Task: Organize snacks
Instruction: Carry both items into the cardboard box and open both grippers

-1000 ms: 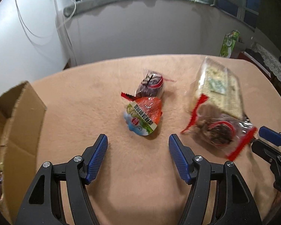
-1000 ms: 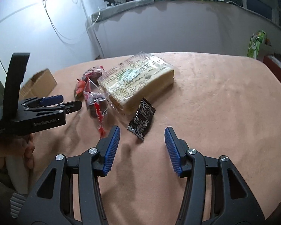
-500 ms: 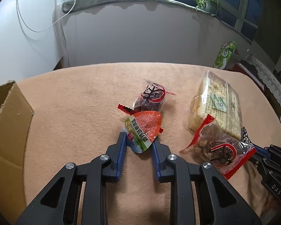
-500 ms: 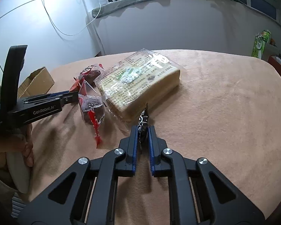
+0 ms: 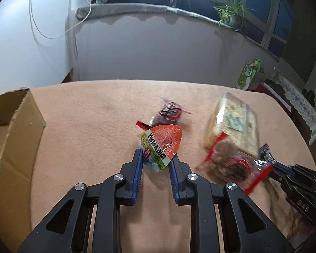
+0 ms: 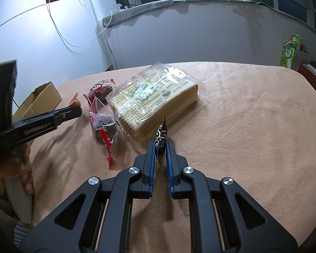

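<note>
My left gripper (image 5: 155, 156) is shut on an orange, green and white snack packet (image 5: 161, 145), which sticks up between the blue pads over the tan tablecloth. My right gripper (image 6: 160, 145) is shut on a small black packet (image 6: 161, 136) held on edge. A clear bag of sliced bread (image 6: 151, 97) lies just beyond it. Two clear red-trimmed packets of dark snacks lie near: one (image 5: 168, 113) behind the orange packet, one (image 5: 231, 166) against the bread (image 5: 236, 126). The right gripper (image 5: 284, 168) shows at the left wrist view's right edge, the left gripper (image 6: 73, 110) at the right wrist view's left.
An open cardboard box (image 5: 12, 130) stands at the table's left edge, also seen small as the box (image 6: 42, 99) in the right wrist view. A green carton (image 5: 249, 73) stands past the far right edge. A hand (image 6: 21, 168) holds the left gripper's handle. A wall and windowsill rise behind.
Both grippers went from open to shut: the left closed on the orange packet, the right on the black packet, which now stands on edge. Both views tilted up slightly.
</note>
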The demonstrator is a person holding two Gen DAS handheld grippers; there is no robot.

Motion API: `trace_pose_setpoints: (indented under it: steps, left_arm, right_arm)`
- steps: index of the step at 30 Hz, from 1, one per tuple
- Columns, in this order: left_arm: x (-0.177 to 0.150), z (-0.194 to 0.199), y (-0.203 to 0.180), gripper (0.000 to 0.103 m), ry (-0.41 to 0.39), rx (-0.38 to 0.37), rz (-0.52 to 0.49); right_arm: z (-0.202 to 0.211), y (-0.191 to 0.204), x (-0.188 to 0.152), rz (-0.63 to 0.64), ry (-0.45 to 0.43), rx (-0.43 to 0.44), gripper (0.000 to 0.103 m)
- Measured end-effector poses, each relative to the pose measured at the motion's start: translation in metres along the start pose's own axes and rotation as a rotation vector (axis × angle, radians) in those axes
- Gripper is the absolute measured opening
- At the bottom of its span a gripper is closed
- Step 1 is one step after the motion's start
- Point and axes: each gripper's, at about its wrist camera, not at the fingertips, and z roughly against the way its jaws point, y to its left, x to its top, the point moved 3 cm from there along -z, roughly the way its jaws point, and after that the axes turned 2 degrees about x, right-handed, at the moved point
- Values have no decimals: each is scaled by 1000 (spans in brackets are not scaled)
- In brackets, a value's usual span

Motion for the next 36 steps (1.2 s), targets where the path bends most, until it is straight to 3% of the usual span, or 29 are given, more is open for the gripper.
trace_pose_setpoints:
  steps: [8,19,36]
  left_arm:
    - [1,48,-8,22,-68,-11,-23]
    - [6,133,-6,22,-225,-17,-50]
    - [-14,189,40,22,-331,48,-8]
  right_arm:
    - [24,7,3,8,-60,-38,10]
    - [107,57,24,83,-213,-61,10]
    - [110,148,26,232,-203,-23,10]
